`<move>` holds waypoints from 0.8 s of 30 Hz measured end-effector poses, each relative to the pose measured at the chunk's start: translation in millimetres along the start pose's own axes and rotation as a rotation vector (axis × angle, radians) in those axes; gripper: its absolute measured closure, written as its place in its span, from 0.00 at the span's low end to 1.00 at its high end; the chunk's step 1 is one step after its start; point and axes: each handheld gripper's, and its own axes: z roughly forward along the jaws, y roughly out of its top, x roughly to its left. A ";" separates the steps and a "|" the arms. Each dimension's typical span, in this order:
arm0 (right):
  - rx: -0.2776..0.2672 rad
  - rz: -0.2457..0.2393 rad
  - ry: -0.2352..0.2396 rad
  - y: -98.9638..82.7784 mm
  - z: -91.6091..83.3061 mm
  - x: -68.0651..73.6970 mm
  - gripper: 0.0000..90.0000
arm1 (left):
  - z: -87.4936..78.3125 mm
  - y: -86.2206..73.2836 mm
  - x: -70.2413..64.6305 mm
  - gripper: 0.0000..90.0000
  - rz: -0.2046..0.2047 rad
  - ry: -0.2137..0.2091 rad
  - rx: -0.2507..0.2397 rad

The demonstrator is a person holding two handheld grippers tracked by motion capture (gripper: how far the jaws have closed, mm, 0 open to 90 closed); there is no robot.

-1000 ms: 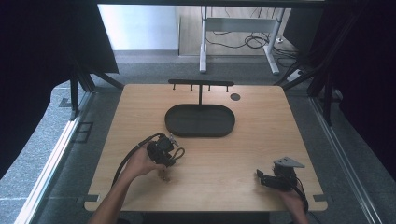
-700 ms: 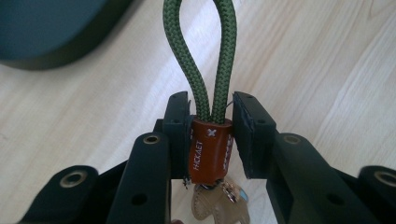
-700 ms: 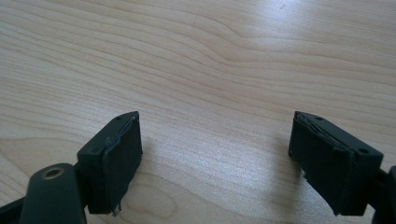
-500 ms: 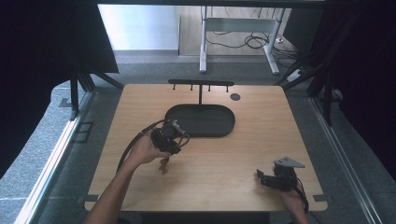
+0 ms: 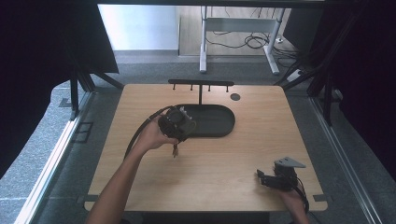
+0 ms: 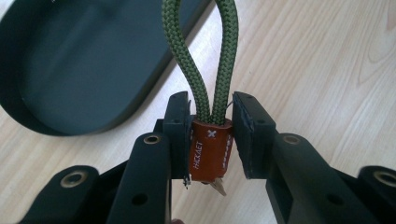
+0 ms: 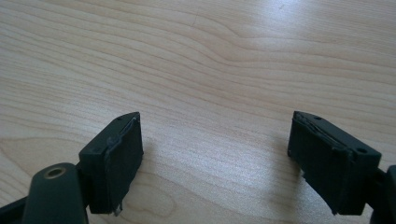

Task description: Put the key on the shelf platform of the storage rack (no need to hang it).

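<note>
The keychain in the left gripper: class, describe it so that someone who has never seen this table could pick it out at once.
Start at the dark oval tray in the middle of the wooden table. At its near-left rim the left gripper is shut on the keychain. It is an olive-green cord loop set in an orange-brown leather tab with white stitching.

Left gripper view: green cord loop (image 6: pixel 201 56) runs off the top edge above the jaws, so its far end can't be told. Brown leather tag (image 6: pixel 208 151) sits between the pads; its lower end is hidden behind the jaw bodies (a pale tip pokes out below, too small to identify). Dark oval tray (image 6: pixel 70 70) is cut off at the top and left edges. High view: the hanging piece under the left gripper (image 5: pixel 176 125) is too small to make out. Right gripper (image 5: pixel 276 179) jaws there are too small to judge.
</note>
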 end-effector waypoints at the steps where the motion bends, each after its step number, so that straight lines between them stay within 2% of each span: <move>1: 0.000 0.000 0.000 0.0 0.0 0.0 0.20 | 0.0 1.6 2.0 0.77 -0.002 0.002 0.003; 6: 0.000 0.003 0.001 0.0 -0.1 -0.1 0.20 | 0.0 5.9 13.1 0.77 -0.021 -0.028 -0.007; 13: -0.001 0.003 0.002 0.0 -0.1 -0.2 0.20 | -2.3 12.8 22.4 0.77 -0.031 -0.010 0.000; 17: -0.001 0.003 0.001 0.1 0.0 -0.3 0.20 | -3.7 17.0 26.0 0.77 -0.034 -0.030 -0.010; 24: -0.001 0.003 0.000 0.1 0.0 -0.2 0.20 | -5.9 26.0 28.5 0.77 -0.029 -0.027 -0.011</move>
